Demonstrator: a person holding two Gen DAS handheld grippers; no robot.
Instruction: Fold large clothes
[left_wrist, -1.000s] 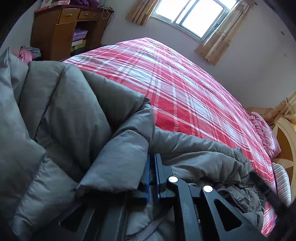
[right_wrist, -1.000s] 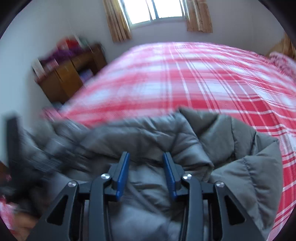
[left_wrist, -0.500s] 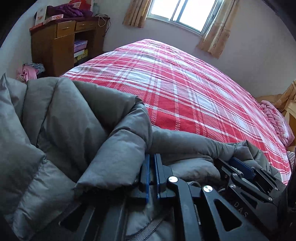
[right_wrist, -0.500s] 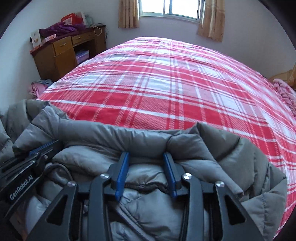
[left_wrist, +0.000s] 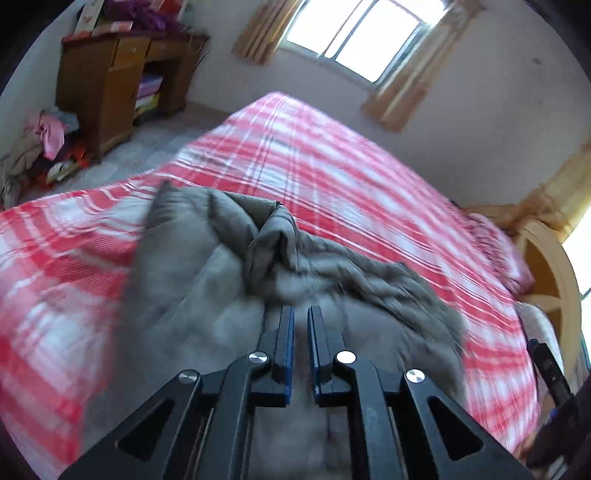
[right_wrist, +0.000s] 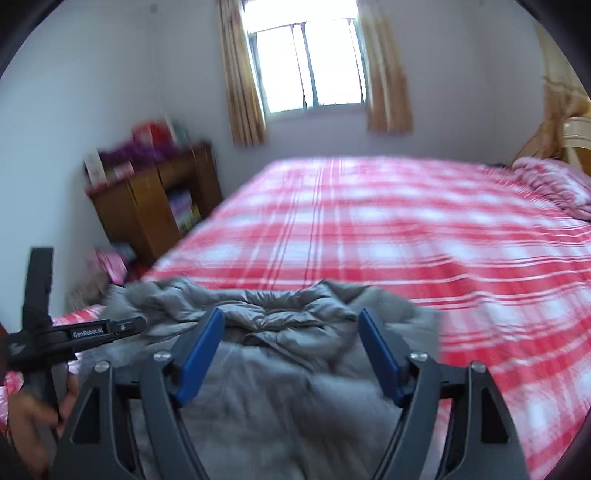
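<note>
A large grey puffer jacket (left_wrist: 229, 266) lies bunched on the red plaid bed (left_wrist: 351, 177); it also shows in the right wrist view (right_wrist: 280, 332). My left gripper (left_wrist: 301, 321) hangs above the jacket with its jaws a narrow gap apart and nothing between them. My right gripper (right_wrist: 291, 328) is wide open above the jacket's near part and holds nothing. The left gripper's body shows at the left of the right wrist view (right_wrist: 88, 334).
A wooden desk with shelves (left_wrist: 110, 74) stands by the far left wall, with a heap of clothes (left_wrist: 44, 144) on the floor beside it. A wooden headboard (left_wrist: 546, 280) and a pink pillow (right_wrist: 550, 181) are at the right. A curtained window (right_wrist: 310, 66) is behind the bed.
The left gripper has let go of the jacket fold and lifted back. The right gripper has opened wide. The jacket now lies lower on the bed.
</note>
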